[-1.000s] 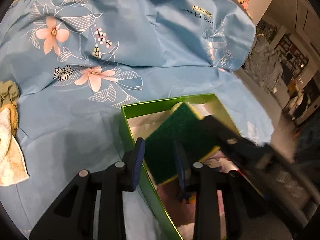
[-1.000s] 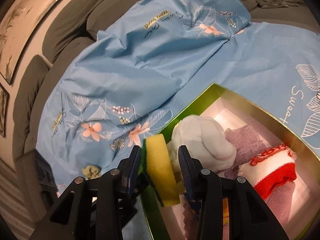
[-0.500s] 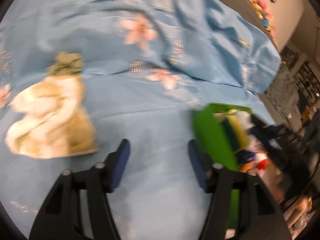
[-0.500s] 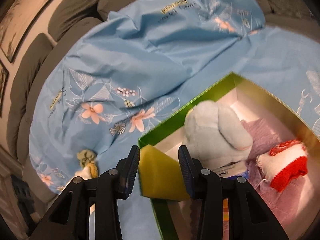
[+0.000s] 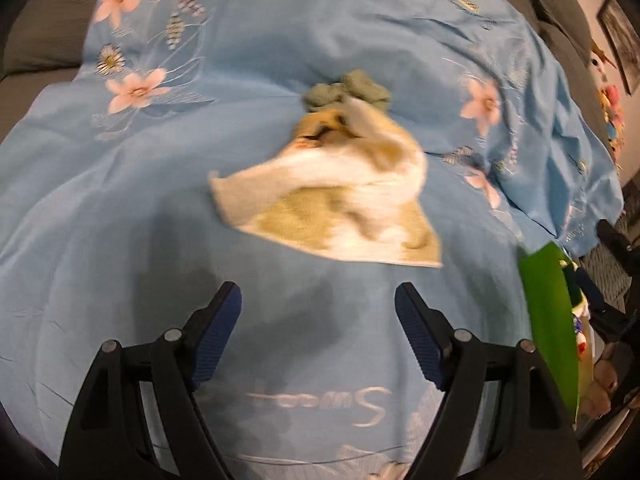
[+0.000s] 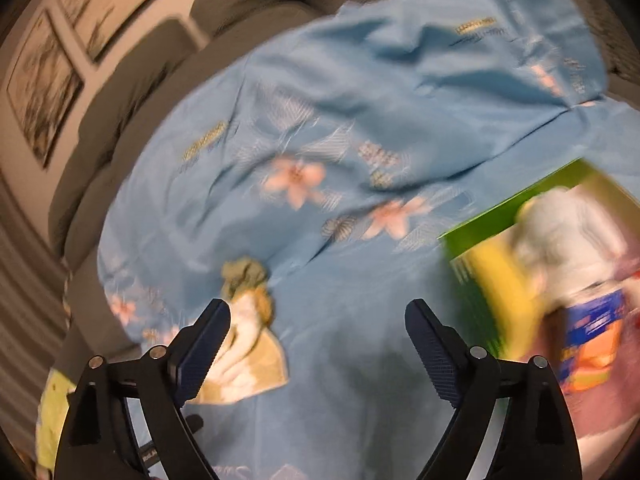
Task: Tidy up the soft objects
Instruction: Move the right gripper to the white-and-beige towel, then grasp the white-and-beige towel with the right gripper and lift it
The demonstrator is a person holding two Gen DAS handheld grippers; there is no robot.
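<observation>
A light-blue sheet point(image 5: 256, 208) printed with pink flowers and script lettering drapes over a grey sofa point(image 6: 132, 92), bunching up against its back cushions. Framed pictures point(image 6: 44, 80) hang on the wall behind the sofa, blurred.

You see a light-blue sheet point(image 5: 280, 40) with pink flowers, a white-and-tan towel point(image 5: 340, 204), and a bright green box point(image 6: 500, 216).
</observation>
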